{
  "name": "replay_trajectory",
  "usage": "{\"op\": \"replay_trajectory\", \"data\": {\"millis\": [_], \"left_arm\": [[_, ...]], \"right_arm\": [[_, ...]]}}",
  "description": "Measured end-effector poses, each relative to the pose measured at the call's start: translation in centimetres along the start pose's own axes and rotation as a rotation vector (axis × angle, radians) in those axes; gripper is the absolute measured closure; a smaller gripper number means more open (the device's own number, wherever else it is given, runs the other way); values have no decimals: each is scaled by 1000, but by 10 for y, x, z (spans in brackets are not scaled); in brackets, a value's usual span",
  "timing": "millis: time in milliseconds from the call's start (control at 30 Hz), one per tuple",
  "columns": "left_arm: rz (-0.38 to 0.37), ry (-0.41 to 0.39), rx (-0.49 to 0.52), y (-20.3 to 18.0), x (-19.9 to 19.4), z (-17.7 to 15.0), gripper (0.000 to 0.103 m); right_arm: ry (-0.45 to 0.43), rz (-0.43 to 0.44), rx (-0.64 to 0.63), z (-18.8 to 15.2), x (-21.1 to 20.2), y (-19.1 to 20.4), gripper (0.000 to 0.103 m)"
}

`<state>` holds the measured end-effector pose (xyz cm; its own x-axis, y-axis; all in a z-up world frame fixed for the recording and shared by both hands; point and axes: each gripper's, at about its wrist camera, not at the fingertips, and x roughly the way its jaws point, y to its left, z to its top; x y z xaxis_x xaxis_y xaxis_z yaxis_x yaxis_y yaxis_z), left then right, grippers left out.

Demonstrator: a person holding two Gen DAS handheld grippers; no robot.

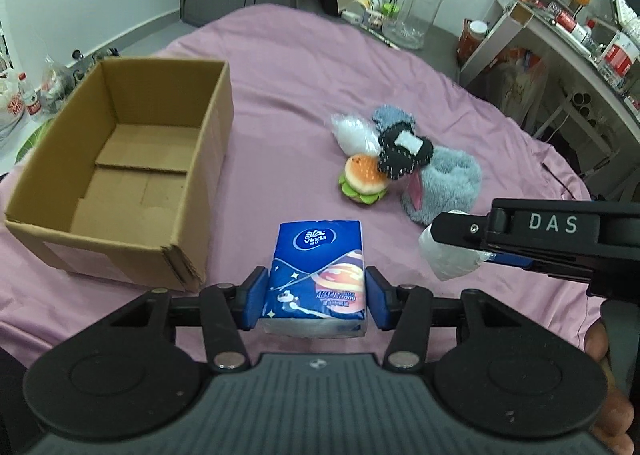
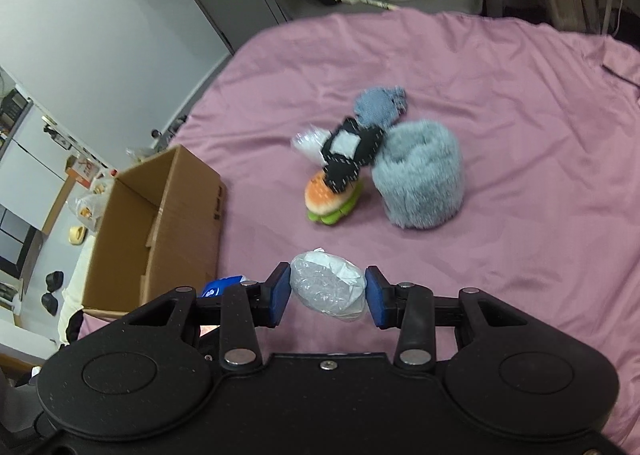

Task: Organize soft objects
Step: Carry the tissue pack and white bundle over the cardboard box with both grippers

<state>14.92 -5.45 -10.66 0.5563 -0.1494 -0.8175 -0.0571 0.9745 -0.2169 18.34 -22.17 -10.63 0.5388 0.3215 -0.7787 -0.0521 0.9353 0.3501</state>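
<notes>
Left gripper (image 1: 316, 297) is clamping a tissue pack (image 1: 316, 275); right gripper (image 2: 327, 295) is pinching a plastic-wrapped bundle (image 2: 328, 286), both hovering above the bed (image 2: 500, 115).

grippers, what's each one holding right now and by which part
Left gripper clamps the blue tissue pack across its long sides, near its closer end. Right gripper pinches the plastic-wrapped white bundle by its two ends.

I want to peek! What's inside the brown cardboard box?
Only the brown cardboard box own bare floor flaps show; no toys inside. The corner right behind its near wall is hidden.
</notes>
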Motion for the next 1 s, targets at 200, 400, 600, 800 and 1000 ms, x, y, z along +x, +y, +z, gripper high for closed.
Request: {"op": "replay_trajectory", "data": {"millis": [200,400,600,800,1000], "left_arm": [[12,-49,-28,12,-19,7,52],[24,-105,-41,23,-39,14,52],[45,-139,-60,37,-49,22,52],[67,-159,-79,54,-54,28,52],[93,-172,-100,72,-55,35,52]], "right_arm": [[-70,25,-17,0,-15,6,64],[-152,67,-37,0,-28,15,64],[-223,87,-78,-1,-36,30,64],[-271,99,-98,1,-36,40,64],[-300,114,-115,0,-33,53,64]]}}
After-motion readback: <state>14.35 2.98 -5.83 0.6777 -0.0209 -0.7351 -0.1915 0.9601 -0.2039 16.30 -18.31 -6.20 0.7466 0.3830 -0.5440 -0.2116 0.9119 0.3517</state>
